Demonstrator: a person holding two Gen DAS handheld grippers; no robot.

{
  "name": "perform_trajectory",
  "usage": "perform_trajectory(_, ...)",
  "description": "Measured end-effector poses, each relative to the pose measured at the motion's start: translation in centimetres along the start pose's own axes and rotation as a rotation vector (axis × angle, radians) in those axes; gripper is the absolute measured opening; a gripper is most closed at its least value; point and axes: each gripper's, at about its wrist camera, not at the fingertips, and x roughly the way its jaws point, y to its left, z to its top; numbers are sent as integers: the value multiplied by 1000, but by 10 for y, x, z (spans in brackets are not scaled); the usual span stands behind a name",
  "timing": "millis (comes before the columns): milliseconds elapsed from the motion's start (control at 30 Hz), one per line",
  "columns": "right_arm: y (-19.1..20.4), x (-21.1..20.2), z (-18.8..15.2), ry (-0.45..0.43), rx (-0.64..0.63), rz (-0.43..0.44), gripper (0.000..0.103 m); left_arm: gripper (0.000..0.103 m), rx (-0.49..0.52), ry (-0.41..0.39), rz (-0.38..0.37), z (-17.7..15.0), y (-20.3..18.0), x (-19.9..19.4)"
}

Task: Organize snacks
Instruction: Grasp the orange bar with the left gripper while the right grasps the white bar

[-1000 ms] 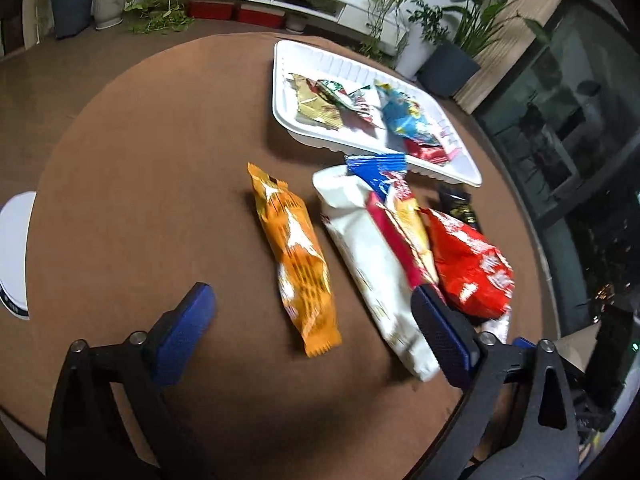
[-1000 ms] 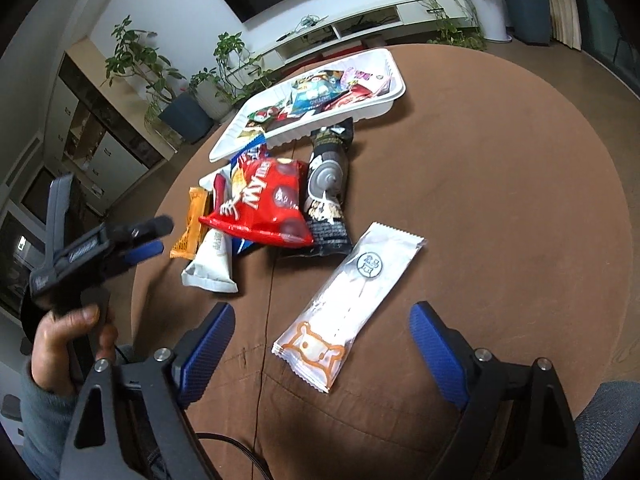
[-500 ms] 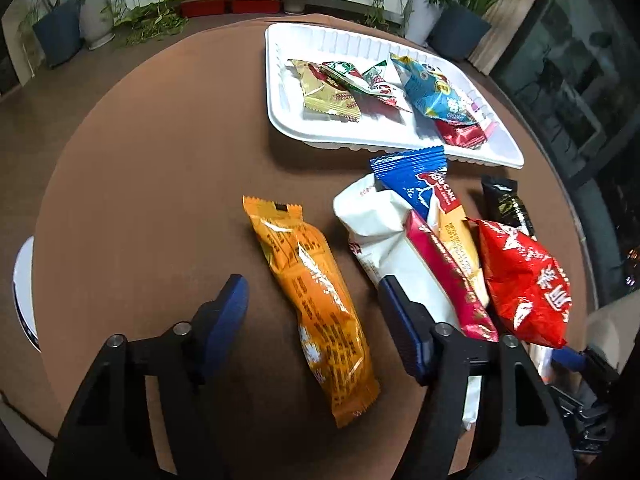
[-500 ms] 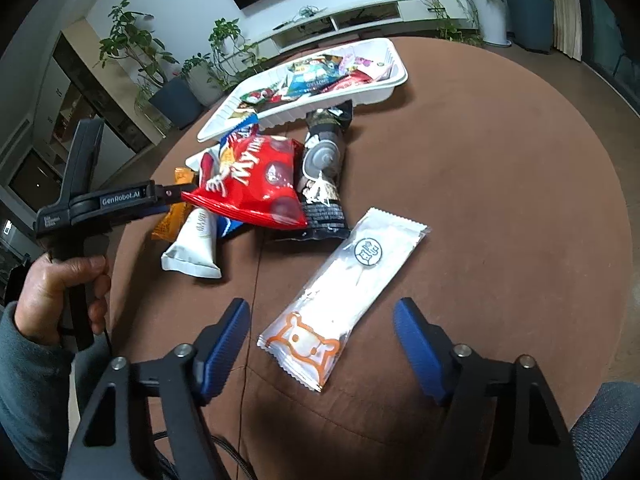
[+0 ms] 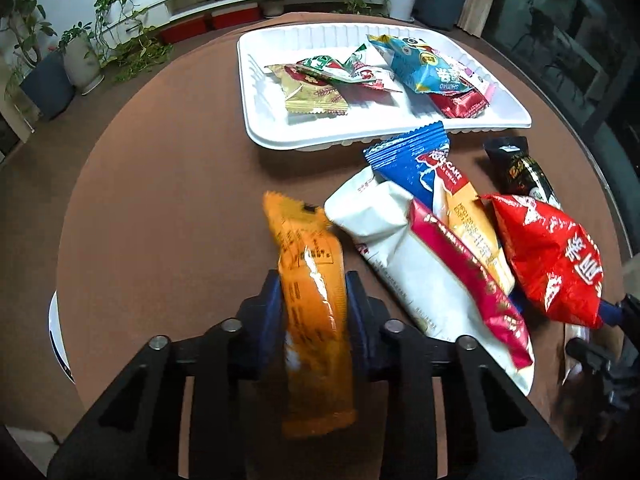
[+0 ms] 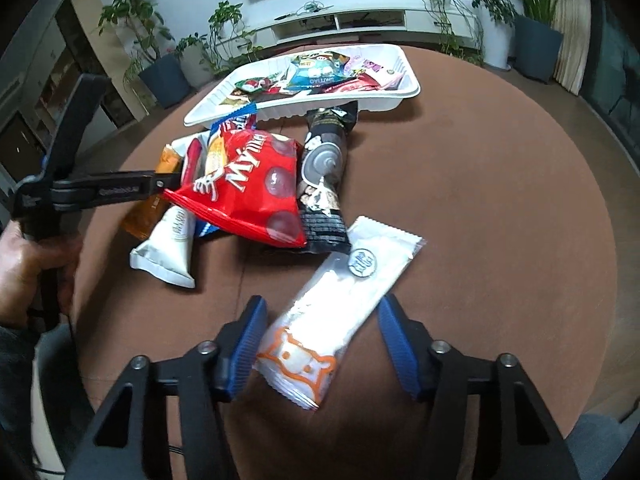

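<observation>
**Both tools closing on a packet each**

The round brown tabletop [image 5: 168, 184] fills my view, with the white tray [image 5: 256, 120] at twelve o'clock already carrying several wrapped snacks. Below it, toward three o'clock in the left view, lies the loose pile: a white packet [image 5: 384, 232] under a blue one, a red bag [image 5: 548, 256] and a black packet [image 5: 520, 168].

The orange packet [image 5: 312, 288] lies at six o'clock, running straight out between my left tool's pads. The white bar packet [image 6: 340, 304] lies at six o'clock in the right view, slanting toward one o'clock.

All of these look light, crinkly and slick; I judge the foil will buckle and slide if pinched at a sealed end, so the filled middle is the place to hold.

My left tool [image 5: 313, 304] is nearly closed and closing, pads pressing the orange packet's sides at mid-length. My right tool [image 6: 320, 344] stands about half open and closing, the white bar packet between its pads, which have not gripped it.
</observation>
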Motion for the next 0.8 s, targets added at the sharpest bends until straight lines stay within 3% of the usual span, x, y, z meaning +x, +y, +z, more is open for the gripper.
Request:
perform_trajectory(133,-8,-3,-1,16,3,-10,47,27,-4,-1,-24,-12,4,-7)
perform_trajectory(333,-17,-7,-3,45,8,-18,46,27,-1,6,-75,-31,-1,-17)
perform_trajectory(633,-10,0,4,46,-38,-44,48,26,60,2,-17,-38,-16,-20)
perform_trajectory(800,-11,-1,2,54,-68,-64,36,22,114,-2,1,-51,-29,-26)
